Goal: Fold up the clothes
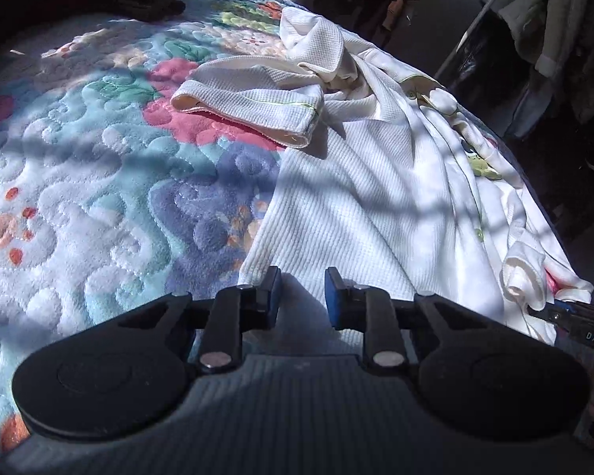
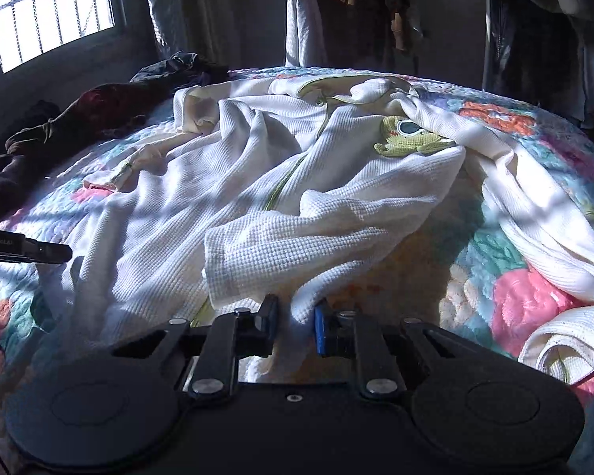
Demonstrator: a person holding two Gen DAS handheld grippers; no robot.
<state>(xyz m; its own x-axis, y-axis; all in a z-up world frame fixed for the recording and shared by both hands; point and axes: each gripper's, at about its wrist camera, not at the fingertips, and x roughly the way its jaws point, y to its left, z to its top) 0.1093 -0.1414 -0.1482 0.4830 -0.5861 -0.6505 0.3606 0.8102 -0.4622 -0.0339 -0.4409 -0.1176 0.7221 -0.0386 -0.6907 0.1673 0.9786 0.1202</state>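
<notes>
A white waffle-knit garment [image 1: 376, 182] with green trim and a frog patch [image 2: 408, 136] lies rumpled on a flowered quilt [image 1: 99, 182]. One sleeve [image 1: 249, 111] lies folded across to the left. My left gripper [image 1: 301, 297] is open, its blue pads on either side of the garment's bottom hem. My right gripper [image 2: 296, 322] has a fold of the same garment's edge between its pads, which stand a little apart. In the left wrist view the right gripper [image 1: 550, 312] grips the hem at the bed's right edge. The left gripper's tip [image 2: 47, 253] shows at the left of the right wrist view.
Dark clothes [image 2: 71, 126] are piled at the far side of the bed below a barred window [image 2: 47, 4]. More clothes hang on a rack [image 2: 360, 0] behind the bed. Another white cloth [image 2: 570, 348] is bunched at the near right. The bed edge drops off at right.
</notes>
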